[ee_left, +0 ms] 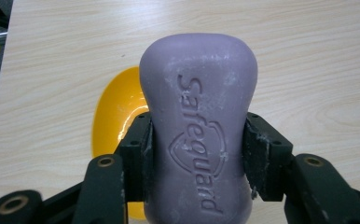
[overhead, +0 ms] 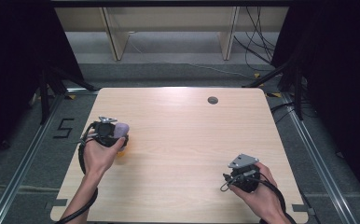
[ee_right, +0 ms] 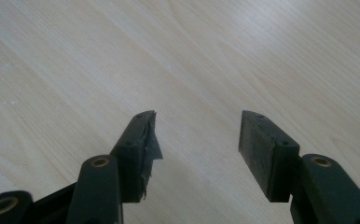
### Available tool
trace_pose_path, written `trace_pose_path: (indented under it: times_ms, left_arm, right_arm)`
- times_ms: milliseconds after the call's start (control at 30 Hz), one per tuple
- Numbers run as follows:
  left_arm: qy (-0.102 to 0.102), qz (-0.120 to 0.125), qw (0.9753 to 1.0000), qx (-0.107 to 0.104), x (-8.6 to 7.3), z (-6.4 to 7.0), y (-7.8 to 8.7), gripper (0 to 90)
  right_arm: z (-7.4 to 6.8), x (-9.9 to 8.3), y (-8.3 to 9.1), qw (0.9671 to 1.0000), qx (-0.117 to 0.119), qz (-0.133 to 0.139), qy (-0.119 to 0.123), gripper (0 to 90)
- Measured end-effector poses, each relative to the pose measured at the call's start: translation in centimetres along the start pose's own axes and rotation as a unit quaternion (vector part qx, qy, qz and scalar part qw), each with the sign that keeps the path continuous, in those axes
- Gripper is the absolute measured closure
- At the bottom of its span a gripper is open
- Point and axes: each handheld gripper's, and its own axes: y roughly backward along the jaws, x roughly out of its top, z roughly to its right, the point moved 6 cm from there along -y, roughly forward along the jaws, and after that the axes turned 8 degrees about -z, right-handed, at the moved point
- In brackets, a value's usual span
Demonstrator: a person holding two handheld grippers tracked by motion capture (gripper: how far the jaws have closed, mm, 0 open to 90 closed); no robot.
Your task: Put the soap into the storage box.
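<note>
A purple bar of soap [ee_left: 199, 126] stamped "Safeguard" is clamped between the two black jaws of my left gripper [ee_left: 197, 149], which is shut on it. Under the bar lies a yellow dish [ee_left: 115, 116], mostly hidden by the soap. In the high view the left gripper [overhead: 115, 133] hangs over the table's left side with the soap [overhead: 121, 129] at its tip and a sliver of yellow dish [overhead: 122, 150] below. My right gripper [ee_right: 197, 140] is open over bare wood, with nothing between its jaws; it sits near the front right [overhead: 243, 175].
The light wooden table [overhead: 183, 140] has a small dark round hole [overhead: 212, 100] near its far edge. Wooden frame legs and cables stand on the floor beyond the table. Torn tape hangs from the right gripper's left pad [ee_right: 149, 144].
</note>
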Motion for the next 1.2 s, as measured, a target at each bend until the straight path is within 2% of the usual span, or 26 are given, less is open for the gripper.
trace_pose_path:
  times_ms: [633, 900, 967, 1000, 1033, 1200]
  left_arm:
    - [-0.002, -0.017, 0.9996, 0.02, 0.5, -2.1, -1.1, 49.1]
    - [-0.001, -0.026, 0.9995, 0.019, 0.6, -2.6, -1.6, 49.0]
    - [0.007, -0.023, 0.9995, 0.019, 0.7, -2.6, -1.8, 49.1]
    - [0.001, -0.031, 0.9993, 0.019, 0.6, -2.7, -1.9, 49.1]
    - [-0.001, -0.029, 0.9994, 0.02, 0.6, -2.8, -2.0, 49.0]
    - [0.006, -0.037, 0.9991, 0.019, 0.5, -2.8, -2.3, 49.0]
  right_arm:
    - [0.0, 0.0, 0.0, 1.0, 0.0, 0.0, 0.0, 46.7]
    - [0.0, 0.0, 0.0, 1.0, -0.001, 0.001, 0.001, 46.7]
    - [0.0, 0.0, 0.0, 1.0, -0.001, 0.0, 0.0, 46.7]
    - [0.0, 0.0, 0.0, 1.0, -0.001, 0.0, 0.0, 46.7]
    - [0.0, 0.0, 0.0, 1.0, -0.001, 0.001, 0.001, 46.7]
    - [0.0, 0.0, 0.0, 1.0, -0.002, 0.001, 0.001, 46.6]
